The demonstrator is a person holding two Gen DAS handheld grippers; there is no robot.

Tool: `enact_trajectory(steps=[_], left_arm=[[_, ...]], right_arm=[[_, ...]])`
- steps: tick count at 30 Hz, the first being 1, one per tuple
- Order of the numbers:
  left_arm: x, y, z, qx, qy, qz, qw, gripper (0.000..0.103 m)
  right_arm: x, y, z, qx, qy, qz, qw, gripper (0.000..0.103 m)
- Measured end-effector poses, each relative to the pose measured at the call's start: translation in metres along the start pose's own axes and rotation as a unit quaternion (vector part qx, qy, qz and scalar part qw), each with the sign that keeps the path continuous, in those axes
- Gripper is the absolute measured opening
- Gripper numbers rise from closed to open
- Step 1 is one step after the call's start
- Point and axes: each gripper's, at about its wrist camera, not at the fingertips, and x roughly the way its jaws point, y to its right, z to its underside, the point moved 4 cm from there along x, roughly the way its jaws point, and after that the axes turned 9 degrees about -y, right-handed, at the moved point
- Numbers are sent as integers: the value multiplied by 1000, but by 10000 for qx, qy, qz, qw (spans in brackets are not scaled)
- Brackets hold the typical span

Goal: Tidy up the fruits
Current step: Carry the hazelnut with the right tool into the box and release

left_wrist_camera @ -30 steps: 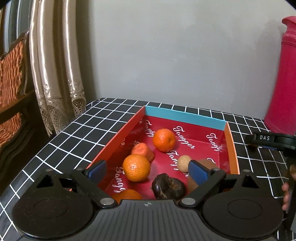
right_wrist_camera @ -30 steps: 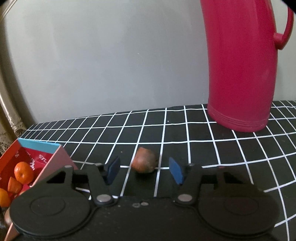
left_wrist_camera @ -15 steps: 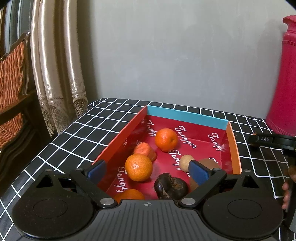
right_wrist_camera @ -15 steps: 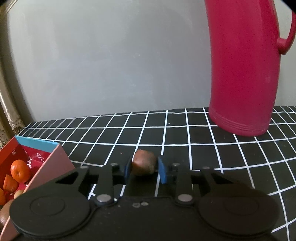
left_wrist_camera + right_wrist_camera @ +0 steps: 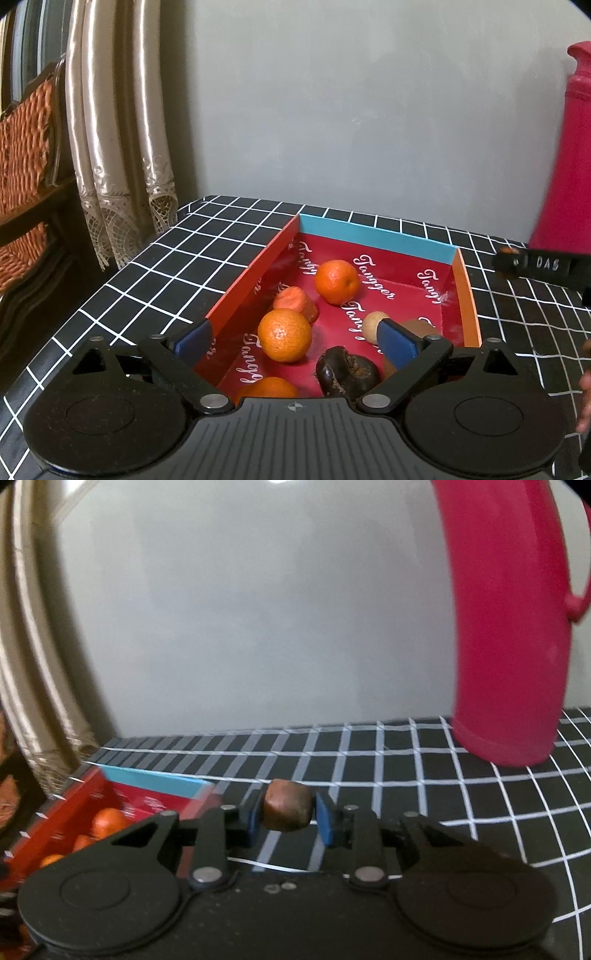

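Grabbed and lifted now: brown fruit (image 5: 287, 809) pinched between the right gripper (image 5: 288, 818) pads, up off the checked tablecloth (image 5: 424, 794) where it sat a second ago with the jaws wide around it.

Swinging toward the red box (image 5: 74, 805) at the table's left side, by the look of the blur. Left gripper (image 5: 295, 341) parked over the near end of that box (image 5: 373, 236), fingers spread wide and empty, same as before. Already inside: oranges (image 5: 284, 335), a dark wrinkly fruit (image 5: 347, 374), a small pale one (image 5: 372, 325). Pink jug (image 5: 509, 627) stands toward the back right corner. Probably just a drop-in left for this one; careful not to squash it.
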Motion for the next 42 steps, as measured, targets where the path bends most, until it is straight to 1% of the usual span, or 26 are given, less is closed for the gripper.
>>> enact_trajectory(steps=[3, 5, 8, 12, 13, 18, 24, 26, 28, 30, 32, 36, 37, 40, 42], left_arm=[[-6, -3, -1, -21, 85, 30, 10000, 95], [-10, -7, -1, -57, 182, -74, 9998, 96], [-12, -16, -3, -185, 226, -173, 9994, 96], [-9, -26, -3, -267, 149, -250, 9992, 97], [-9, -27, -3, -270, 147, -252, 9992, 97], [-10, -34, -3, -260, 172, -332, 9990, 97], [-10, -51, -3, -381, 154, -429, 9982, 97], [-9, -56, -2, -413, 117, -421, 9982, 97], [-8, -59, -3, -449, 104, -409, 9981, 97], [-8, -63, -2, -519, 94, -395, 9978, 97], [-8, -67, -3, -576, 92, -416, 9974, 97], [-6, -72, -2, -631, 94, -442, 9970, 97], [-6, -72, -2, -637, 91, -440, 9970, 97], [-6, -69, -2, -607, 86, -430, 9972, 97], [-7, -66, -2, -564, 85, -405, 9976, 97]], right_arm=[[-16, -23, -2, -187, 134, -271, 9994, 29], [-22, -37, -2, -330, 184, -459, 9982, 29], [-27, -57, 0, -576, 211, -609, 9963, 29], [-22, -74, 6, -756, 133, -722, 9944, 27], [-19, -78, 7, -795, 96, -751, 9940, 26], [-11, -96, 9, -887, -32, -861, 9923, 25], [-5, -111, 20, -981, -171, -956, 9904, 26], [-4, -114, 22, -972, -195, -964, 9904, 28], [-2, -116, 24, -937, -220, -983, 9905, 29], [-4, -113, 23, -788, -209, -1093, 9907, 31], [-9, -102, 18, -574, -142, -1096, 9922, 33], [-18, -73, 6, -25, -34, -1153, 9933, 42], [-20, -65, 4, 87, -7, -1138, 9935, 43], [-24, -52, 2, 181, 62, -992, 9949, 46], [-27, -47, 3, 212, 70, -941, 9953, 55]])
